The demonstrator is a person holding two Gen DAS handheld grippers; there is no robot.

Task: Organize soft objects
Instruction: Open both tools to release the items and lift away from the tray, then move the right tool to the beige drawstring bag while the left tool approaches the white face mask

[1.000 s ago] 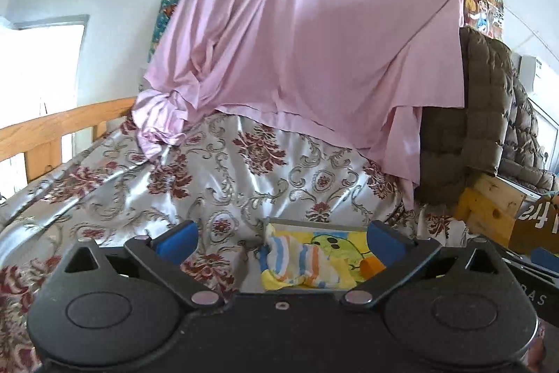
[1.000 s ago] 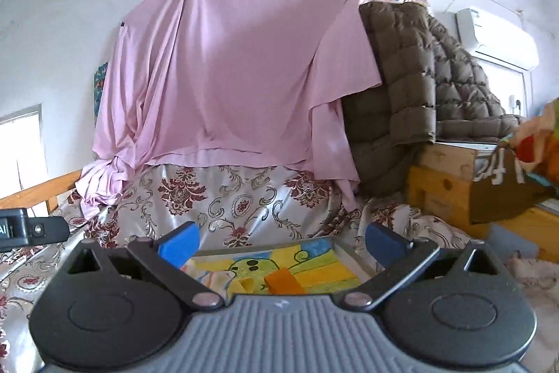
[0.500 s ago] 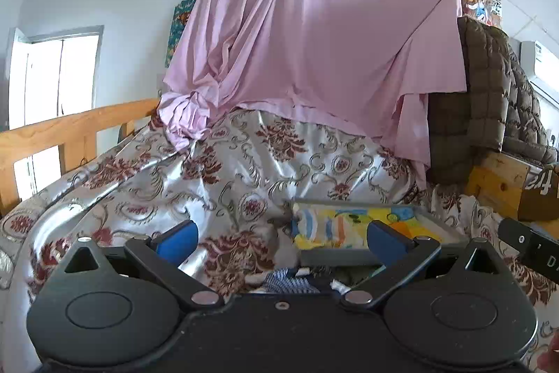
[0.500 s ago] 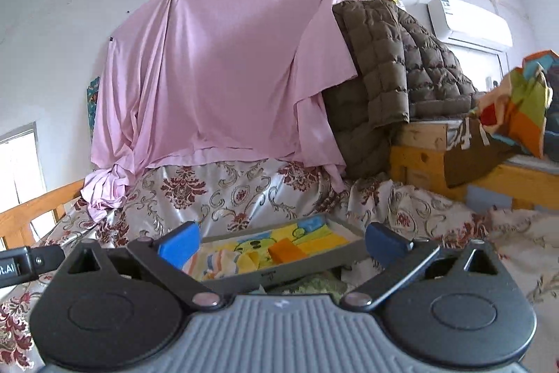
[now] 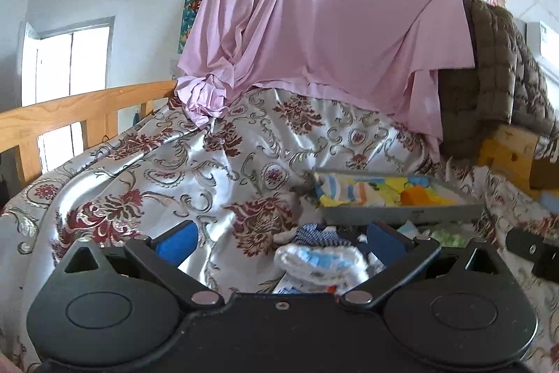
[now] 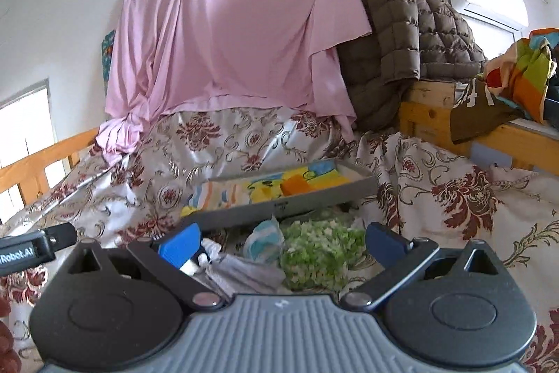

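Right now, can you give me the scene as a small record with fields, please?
surface: bed with floral satin cover
container: grey tray, behind the loose pile
in tray: striped cloth; orange block
loose on cover: green-white fuzzy item; white-blue knit item
left gripper: open, holds nothing
right gripper: open, holds nothing

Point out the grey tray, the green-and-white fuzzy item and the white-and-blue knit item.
grey tray [image 6: 279, 206]: right wrist view, its front wall.
green-and-white fuzzy item [image 6: 316, 254]: right wrist view, middle of its top.
white-and-blue knit item [image 5: 319, 259]: left wrist view, its blue-striped middle.
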